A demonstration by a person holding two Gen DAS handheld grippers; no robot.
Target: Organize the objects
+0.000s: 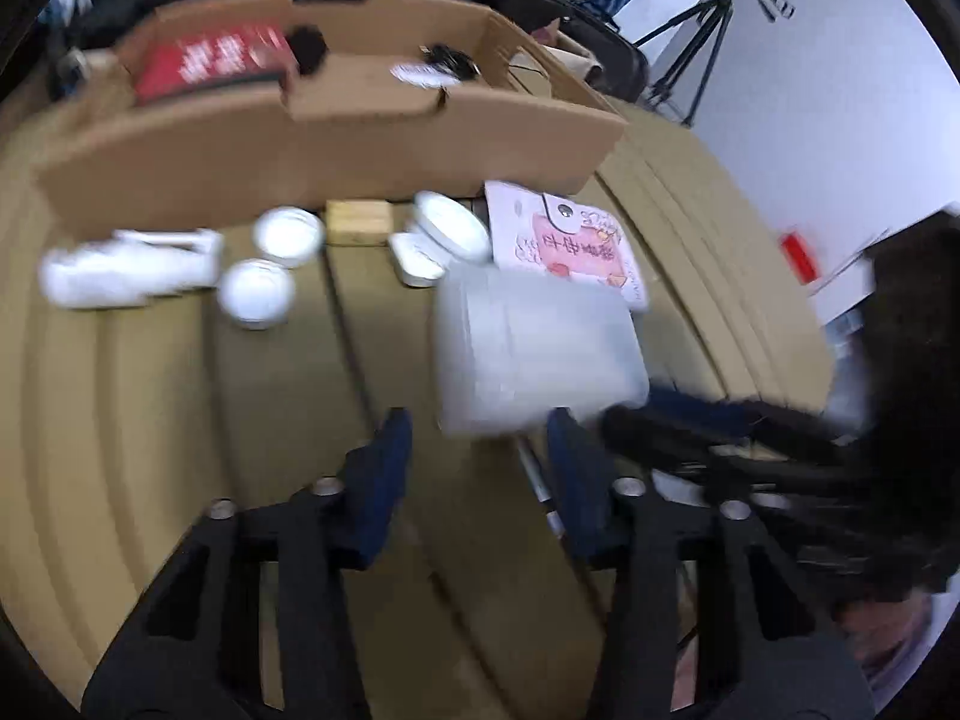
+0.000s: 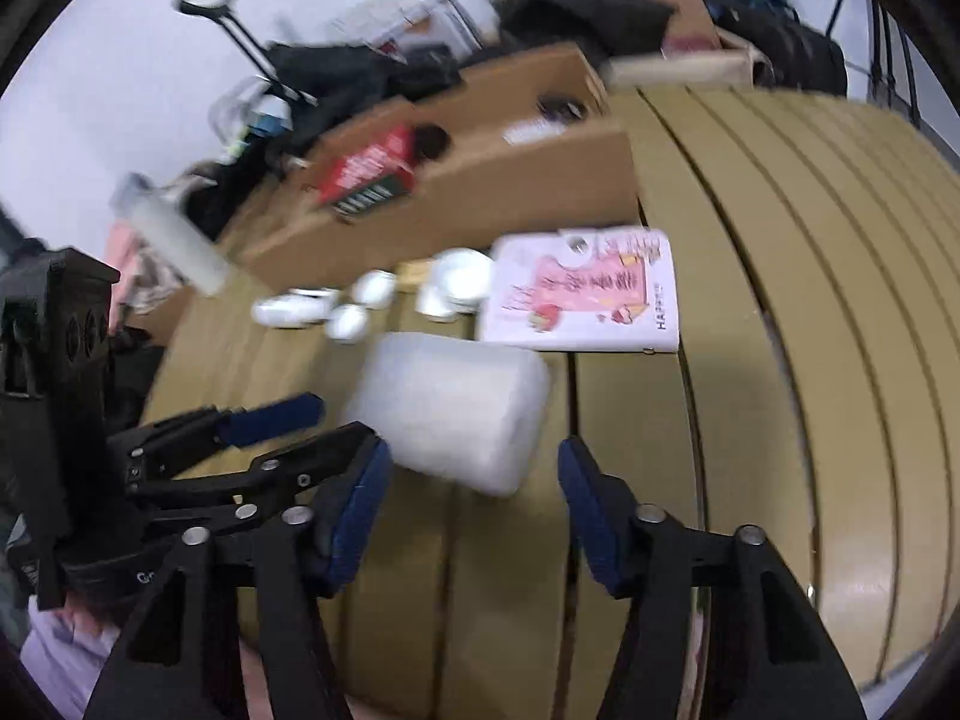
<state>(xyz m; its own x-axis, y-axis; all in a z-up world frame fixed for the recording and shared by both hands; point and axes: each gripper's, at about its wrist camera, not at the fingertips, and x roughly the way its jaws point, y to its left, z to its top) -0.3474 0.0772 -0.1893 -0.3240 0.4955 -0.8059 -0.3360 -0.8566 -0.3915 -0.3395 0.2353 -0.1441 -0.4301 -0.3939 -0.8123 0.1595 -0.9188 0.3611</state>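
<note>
Both sets of fingers are wide apart and hold nothing. The left gripper point(image 1: 480, 450) and right gripper point(image 2: 474, 480) sit low in their views, near the cloudy plastic box point(image 2: 450, 408) at the middle of the desk point(image 2: 780, 300). Small white things point(image 1: 264, 264) (all blurry) and a pink notebook point(image 2: 588, 294) wait in front of the cardboard box point(image 1: 336, 144) near the top of the frame, so most tidying is left.

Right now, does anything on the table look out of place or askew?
Nothing looks spilled or damaged. The pink notebook lies skewed beside the cardboard box, with the translucent container in front of it. Blur hides details.
</note>
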